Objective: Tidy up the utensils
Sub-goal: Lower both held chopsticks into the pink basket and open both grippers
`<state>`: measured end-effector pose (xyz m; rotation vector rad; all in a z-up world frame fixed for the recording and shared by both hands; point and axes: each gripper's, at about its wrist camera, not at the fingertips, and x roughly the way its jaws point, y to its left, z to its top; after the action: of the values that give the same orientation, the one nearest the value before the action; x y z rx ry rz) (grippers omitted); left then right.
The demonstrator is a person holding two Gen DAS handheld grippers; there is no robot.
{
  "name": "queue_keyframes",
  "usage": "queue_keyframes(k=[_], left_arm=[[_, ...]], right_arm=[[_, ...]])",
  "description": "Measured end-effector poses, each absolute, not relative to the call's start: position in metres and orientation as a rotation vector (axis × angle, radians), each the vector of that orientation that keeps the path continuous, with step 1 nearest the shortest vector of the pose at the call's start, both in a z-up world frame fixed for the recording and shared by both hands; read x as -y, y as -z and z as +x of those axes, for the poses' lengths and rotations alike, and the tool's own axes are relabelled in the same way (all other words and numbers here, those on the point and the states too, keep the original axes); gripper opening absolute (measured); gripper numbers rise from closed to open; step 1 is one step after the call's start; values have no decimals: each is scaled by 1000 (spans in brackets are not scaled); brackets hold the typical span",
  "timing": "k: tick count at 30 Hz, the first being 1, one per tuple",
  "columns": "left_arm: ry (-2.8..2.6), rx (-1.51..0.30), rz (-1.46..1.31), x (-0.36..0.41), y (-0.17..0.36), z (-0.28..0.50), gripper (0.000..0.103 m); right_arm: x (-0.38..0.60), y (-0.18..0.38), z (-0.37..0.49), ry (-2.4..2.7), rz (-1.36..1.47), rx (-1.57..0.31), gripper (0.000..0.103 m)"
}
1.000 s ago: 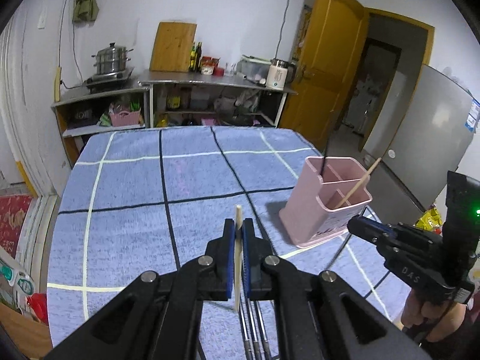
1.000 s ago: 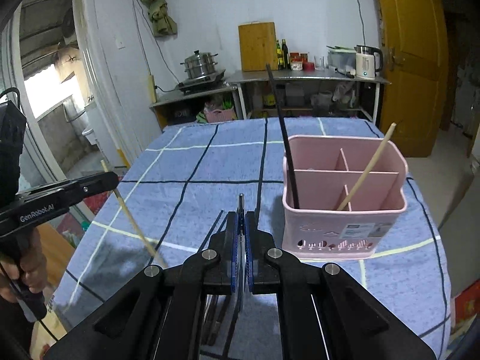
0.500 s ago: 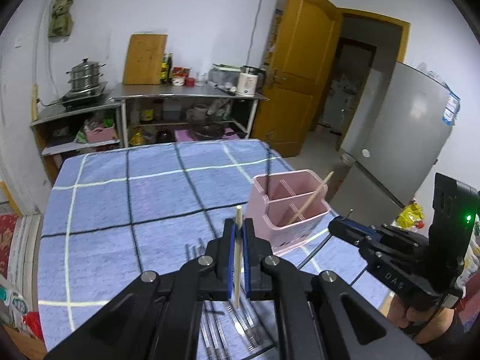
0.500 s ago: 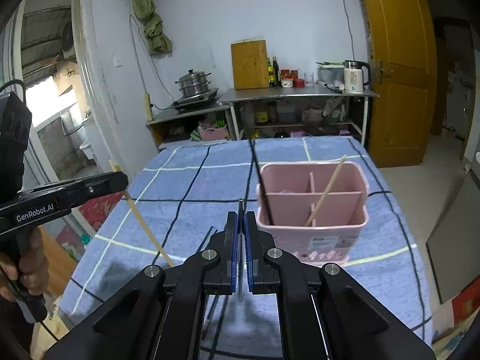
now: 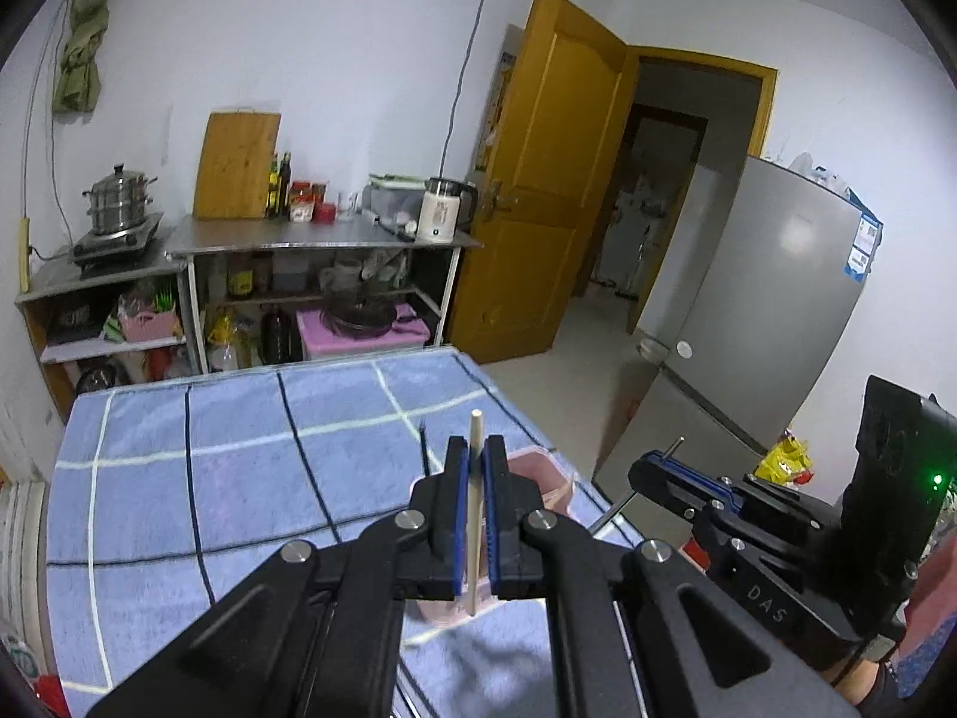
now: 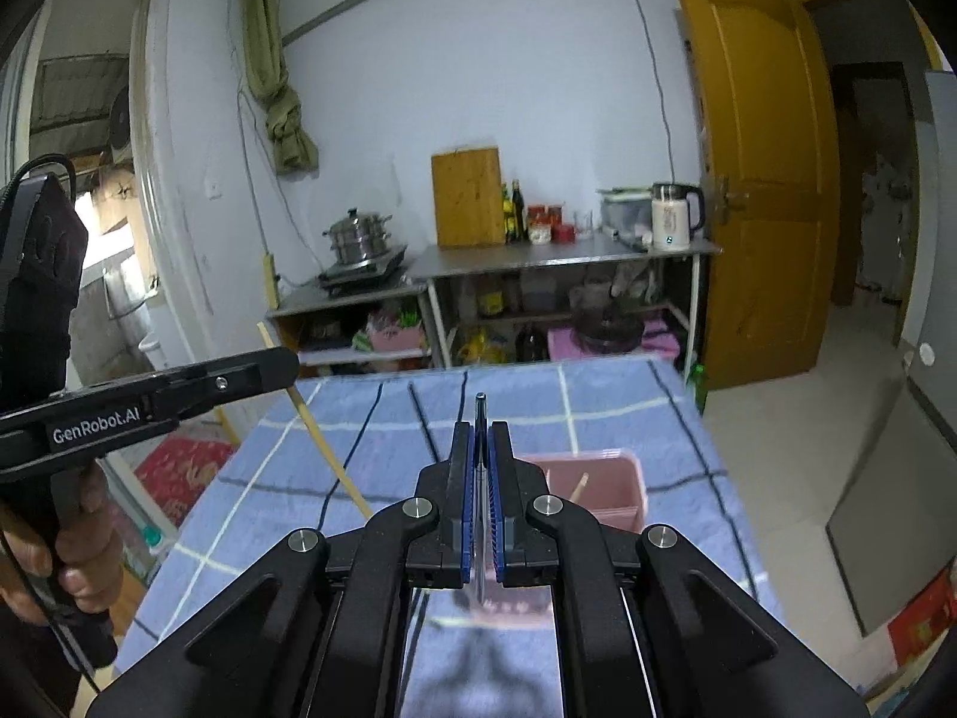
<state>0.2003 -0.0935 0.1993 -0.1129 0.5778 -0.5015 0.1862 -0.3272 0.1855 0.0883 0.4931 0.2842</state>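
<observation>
My left gripper (image 5: 472,449) is shut on a wooden chopstick (image 5: 475,478) held upright; it also shows in the right wrist view (image 6: 323,443). My right gripper (image 6: 480,437) is shut on a thin metal utensil (image 6: 480,419), and it shows at the right of the left wrist view (image 5: 664,466). The pink utensil holder (image 6: 610,478) stands on the blue checked tablecloth (image 6: 598,407), largely hidden behind both grippers. A wooden chopstick (image 6: 579,486) and a black chopstick (image 5: 423,449) stand in it. Both grippers are raised above the holder.
Metal utensils lie on the cloth under the grippers, mostly hidden. Behind the table stand shelves with a steamer pot (image 5: 116,203), cutting board (image 5: 239,164) and kettle (image 5: 439,218). An open door (image 5: 538,179) and a fridge (image 5: 765,311) are to the right.
Both grippers have risen and pulled back with their utensils. The pink holder now appears smaller and lower, mostly hidden behind the jaws.
</observation>
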Motion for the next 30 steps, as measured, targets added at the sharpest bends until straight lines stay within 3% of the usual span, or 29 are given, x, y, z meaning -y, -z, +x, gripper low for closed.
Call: queue_keyframes(k=[6, 21, 30], left_arm=[[502, -565, -98, 108, -199, 224, 5], [495, -701, -93, 122, -115, 252, 5], [481, -739, -94, 117, -93, 248, 6]], right_arm=[[330, -181, 208, -275, 100, -487, 4], [331, -102, 244, -260, 107, -626, 4], [332, -85, 247, -248, 105, -684, 5]])
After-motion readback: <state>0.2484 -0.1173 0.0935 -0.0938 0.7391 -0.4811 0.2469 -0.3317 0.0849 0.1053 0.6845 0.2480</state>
